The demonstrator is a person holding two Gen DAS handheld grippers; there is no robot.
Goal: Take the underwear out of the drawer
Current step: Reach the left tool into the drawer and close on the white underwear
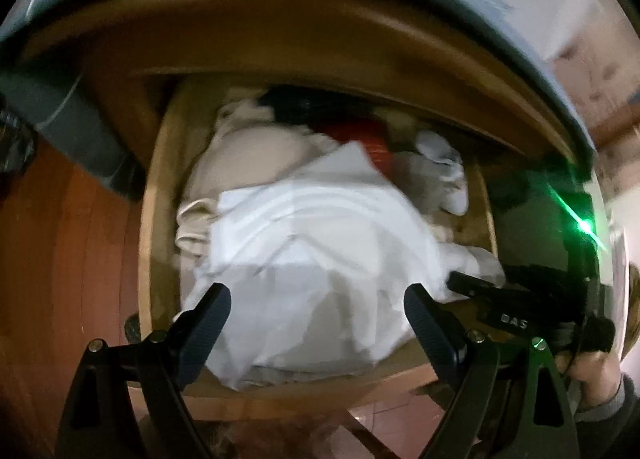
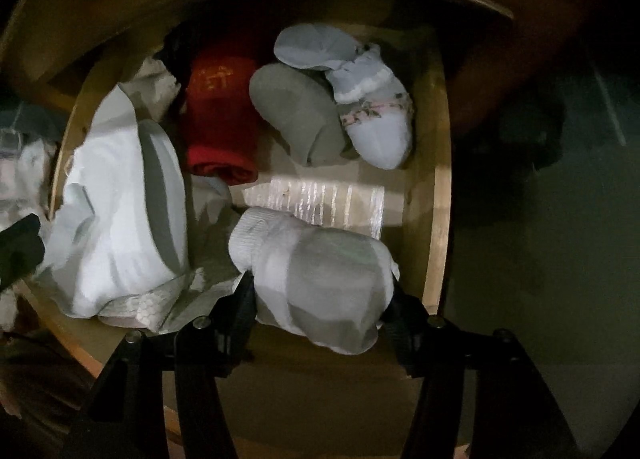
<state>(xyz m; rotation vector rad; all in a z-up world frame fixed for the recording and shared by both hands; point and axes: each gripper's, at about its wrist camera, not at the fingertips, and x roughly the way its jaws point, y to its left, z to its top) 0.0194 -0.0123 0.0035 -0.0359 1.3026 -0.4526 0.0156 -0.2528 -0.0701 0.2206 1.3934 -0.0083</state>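
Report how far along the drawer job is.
Done: the drawer stands open. In hand: the right tool is clamped on a rolled white bundle; the left tool hangs open over white cloth. Left: nothing looks clear of the drawer yet.

At the bottom of the left wrist view we see our left black, ribbed-padded claw (image 1: 318, 313) on dark arms with silver screws; lower right, our right black claw (image 1: 500, 309) marked "DAS", a green light, a hand (image 1: 592, 373) in a grey cuff.
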